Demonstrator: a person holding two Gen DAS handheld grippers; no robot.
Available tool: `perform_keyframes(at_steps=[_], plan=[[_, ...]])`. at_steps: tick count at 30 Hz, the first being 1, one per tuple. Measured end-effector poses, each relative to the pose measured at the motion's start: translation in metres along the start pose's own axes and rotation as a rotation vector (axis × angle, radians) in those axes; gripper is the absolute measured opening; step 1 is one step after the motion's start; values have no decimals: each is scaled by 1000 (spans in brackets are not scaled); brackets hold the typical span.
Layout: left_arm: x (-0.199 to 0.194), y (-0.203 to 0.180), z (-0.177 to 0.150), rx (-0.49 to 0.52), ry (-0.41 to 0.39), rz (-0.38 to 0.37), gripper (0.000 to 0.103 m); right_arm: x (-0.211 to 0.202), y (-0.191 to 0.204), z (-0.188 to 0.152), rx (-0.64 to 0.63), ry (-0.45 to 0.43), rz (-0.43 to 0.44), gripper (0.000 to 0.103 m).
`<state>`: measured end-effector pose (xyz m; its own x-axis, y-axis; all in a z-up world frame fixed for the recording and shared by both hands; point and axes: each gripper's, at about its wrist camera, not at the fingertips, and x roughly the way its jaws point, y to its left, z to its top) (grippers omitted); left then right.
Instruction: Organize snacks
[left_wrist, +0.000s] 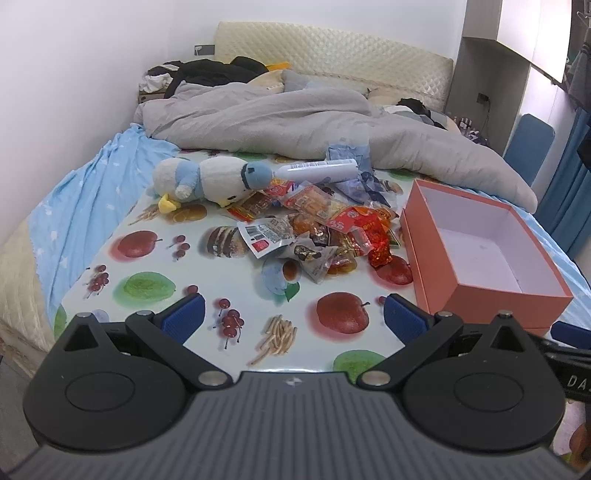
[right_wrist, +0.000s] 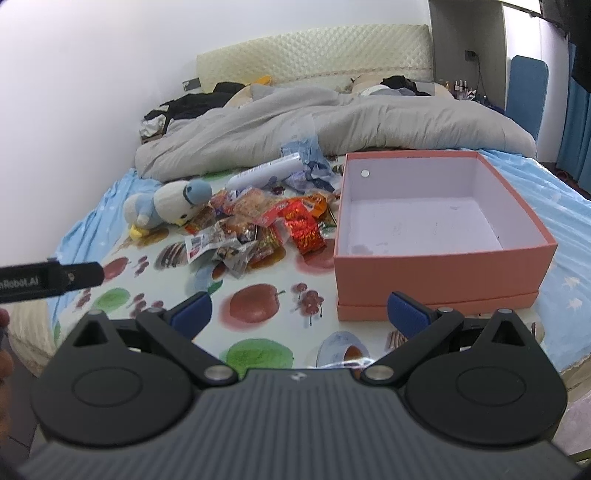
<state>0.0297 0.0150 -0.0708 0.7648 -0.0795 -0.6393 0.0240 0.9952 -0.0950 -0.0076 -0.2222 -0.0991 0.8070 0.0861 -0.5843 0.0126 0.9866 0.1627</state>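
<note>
A pile of wrapped snacks (left_wrist: 317, 229) lies on a fruit-print cloth (left_wrist: 155, 258) on the bed; the pile also shows in the right wrist view (right_wrist: 266, 225). An empty pink box (left_wrist: 484, 254) with a white inside stands to the right of the pile (right_wrist: 436, 229). My left gripper (left_wrist: 293, 317) is open and empty, held above the cloth's near edge, short of the pile. My right gripper (right_wrist: 301, 314) is open and empty, in front of the box's near left corner.
A white and blue plush toy (left_wrist: 207, 179) lies left of the pile. A white tube (left_wrist: 317, 170) and crumpled blue wrapping (left_wrist: 354, 162) lie behind it. A grey duvet (left_wrist: 295, 118) covers the far bed. The left gripper's body (right_wrist: 48, 280) shows at the left edge.
</note>
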Motion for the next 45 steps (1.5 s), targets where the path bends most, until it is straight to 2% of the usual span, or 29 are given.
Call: perform_keyframes(at_steps=[4,9,15,17,19,21,22,24,26,29,37,42,45], plan=[[2,1,-2,10,0,3,103,2,2,-3,6,9,2,103],[3,-6,-5,92,-36,25,103,5,7,-2,-10,5,41,103],[22,2,-6,59,0,21,103,14,9,-2,-8,-12,39,103],[31,5,-6,51,10,15,103,21,8,-2,-1,-6,46,96],[40,8,-6,54,11,17,103,28,8,-2,-1,1,61,96],[51,11,-6,55,19,21,103,37,10,-2,-8,10,85,86],[57,13,-5,48,24,23,103,41,11,-2,-14,18,93,75],[69,19,-4,35,28,30,103,50,16,-2,-26,20,96,73],[81,24,-2,25,34,32,103,57,19,-2,-45,19,113,62],[99,35,0,-24,50,19,99,73,28,-3,-89,31,121,53],[156,56,6,-136,114,-51,90,115,46,1,-137,30,124,53],[195,60,13,-186,144,-100,88,153,43,8,-46,96,115,53],[218,60,18,-208,154,-124,86,174,42,13,-16,101,102,53]])
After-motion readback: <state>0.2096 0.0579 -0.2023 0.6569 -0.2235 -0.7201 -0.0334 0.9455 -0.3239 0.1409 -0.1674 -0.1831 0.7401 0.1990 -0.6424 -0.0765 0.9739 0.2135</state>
